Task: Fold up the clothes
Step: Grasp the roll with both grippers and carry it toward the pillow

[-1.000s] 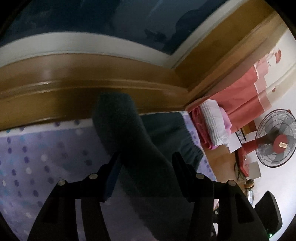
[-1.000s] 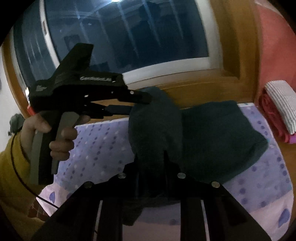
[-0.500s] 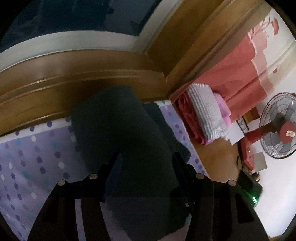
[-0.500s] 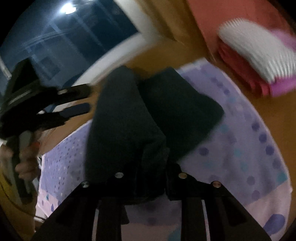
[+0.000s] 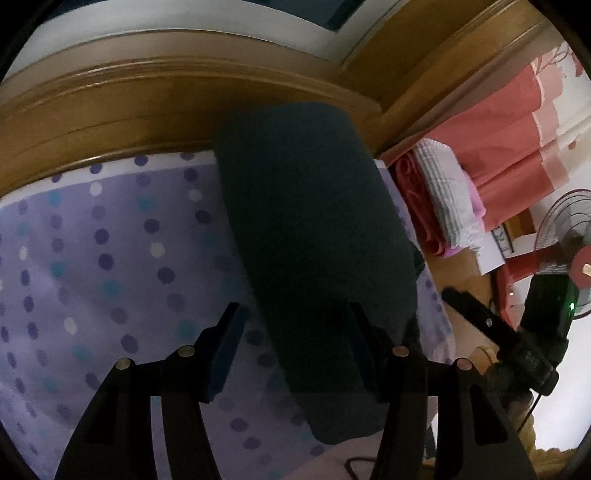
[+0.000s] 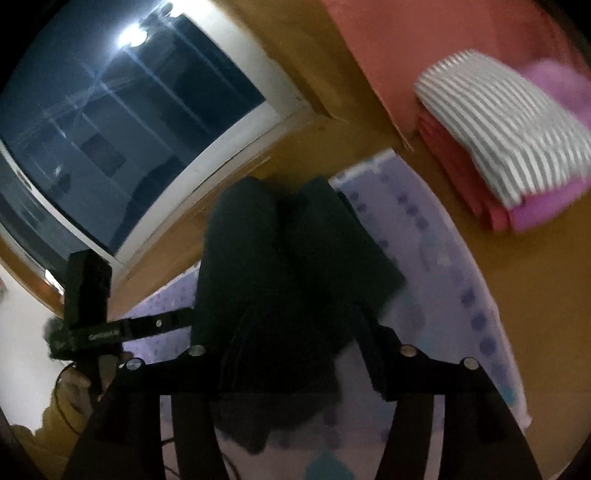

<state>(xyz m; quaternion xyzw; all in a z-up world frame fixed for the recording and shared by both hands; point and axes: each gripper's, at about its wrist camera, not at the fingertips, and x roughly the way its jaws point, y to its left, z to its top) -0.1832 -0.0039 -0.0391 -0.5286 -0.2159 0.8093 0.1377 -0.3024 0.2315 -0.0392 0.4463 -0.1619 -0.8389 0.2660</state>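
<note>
A purple dotted sheet (image 5: 110,258) covers the surface below a wooden window frame (image 5: 147,96). Folded striped and pink textiles (image 6: 509,155) lie beside a red curtain (image 5: 509,147); a fan (image 5: 569,236) stands nearby.

The room was dim and both views bowed hard toward black corners. A lamp's white glare (image 6: 135,35) flared on the dark night-time window pane (image 6: 110,122), while the striped folded cloths (image 6: 506,122) smeared with motion blur.
</note>
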